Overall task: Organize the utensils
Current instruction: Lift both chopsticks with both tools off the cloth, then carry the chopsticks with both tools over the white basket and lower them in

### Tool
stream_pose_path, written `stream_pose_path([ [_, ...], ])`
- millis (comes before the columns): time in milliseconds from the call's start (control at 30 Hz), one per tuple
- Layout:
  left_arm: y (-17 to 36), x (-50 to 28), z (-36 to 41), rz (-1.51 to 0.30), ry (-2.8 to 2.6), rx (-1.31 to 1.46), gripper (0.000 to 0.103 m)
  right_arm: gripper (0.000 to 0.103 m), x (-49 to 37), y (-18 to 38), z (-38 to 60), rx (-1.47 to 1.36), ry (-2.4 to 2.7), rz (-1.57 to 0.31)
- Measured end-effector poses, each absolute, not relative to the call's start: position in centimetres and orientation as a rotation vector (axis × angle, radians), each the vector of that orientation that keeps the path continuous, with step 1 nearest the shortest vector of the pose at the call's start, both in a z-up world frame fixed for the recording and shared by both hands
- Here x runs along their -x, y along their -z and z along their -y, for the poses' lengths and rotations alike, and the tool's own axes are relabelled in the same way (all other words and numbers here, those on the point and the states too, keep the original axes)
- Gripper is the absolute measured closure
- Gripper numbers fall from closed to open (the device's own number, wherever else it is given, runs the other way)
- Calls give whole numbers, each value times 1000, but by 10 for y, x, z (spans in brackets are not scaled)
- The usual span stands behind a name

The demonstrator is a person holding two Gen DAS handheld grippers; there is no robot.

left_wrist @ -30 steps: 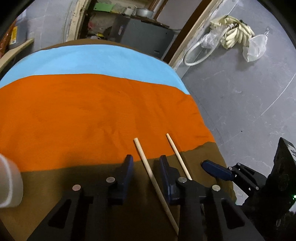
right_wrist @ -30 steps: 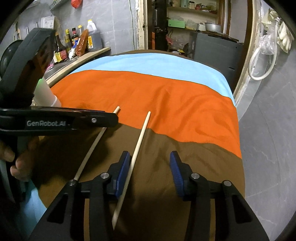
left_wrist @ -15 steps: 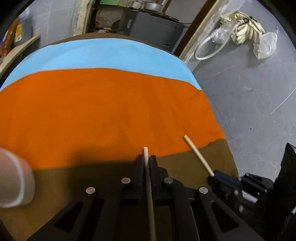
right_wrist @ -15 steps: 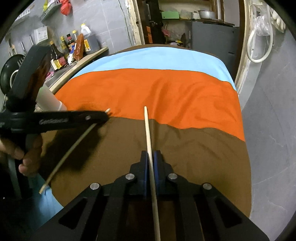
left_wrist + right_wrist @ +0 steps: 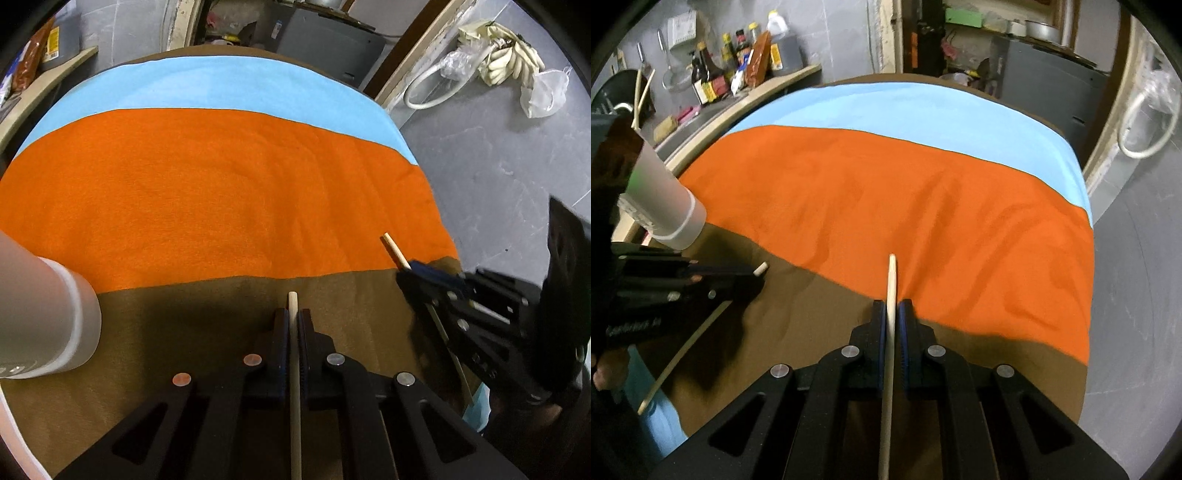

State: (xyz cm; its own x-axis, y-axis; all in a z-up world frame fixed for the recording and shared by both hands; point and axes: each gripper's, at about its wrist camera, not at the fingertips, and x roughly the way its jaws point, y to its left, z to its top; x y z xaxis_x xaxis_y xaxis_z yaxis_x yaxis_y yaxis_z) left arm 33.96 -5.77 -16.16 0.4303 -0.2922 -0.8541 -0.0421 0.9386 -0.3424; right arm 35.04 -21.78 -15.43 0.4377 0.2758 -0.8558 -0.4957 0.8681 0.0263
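**Both chopsticks clamped and lifted off the cloth**

Since 1 second ago, both grippers have gone from spread apart to pinched tight, and each stick has come up off the table. From where I stand, the left gripper (image 5: 292,320) is clamped on 1 wooden chopstick (image 5: 294,387), its blunt tip poking just past the blue pads over the brown band of the tablecloth (image 5: 221,192). The right gripper (image 5: 894,310) is squeezed on the second chopstick (image 5: 891,332), whose tip reaches over the edge of the orange band. Each gripper shows at the side of the other's view, well apart. A white cup (image 5: 48,314) stands on the brown band to the left, near the left gripper. Farther off, bottles (image 5: 713,74) line a counter, and a white hose (image 5: 432,92) lies on the grey floor.
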Motion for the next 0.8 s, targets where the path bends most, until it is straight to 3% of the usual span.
stream_pose_path([
  [300, 154, -334, 57, -1088, 138, 344, 97, 99, -346, 141, 219, 181, -492, -1007],
  [800, 69, -254, 32, -712, 165, 346, 98, 99, -259, 62, 250, -149, -462, -636],
])
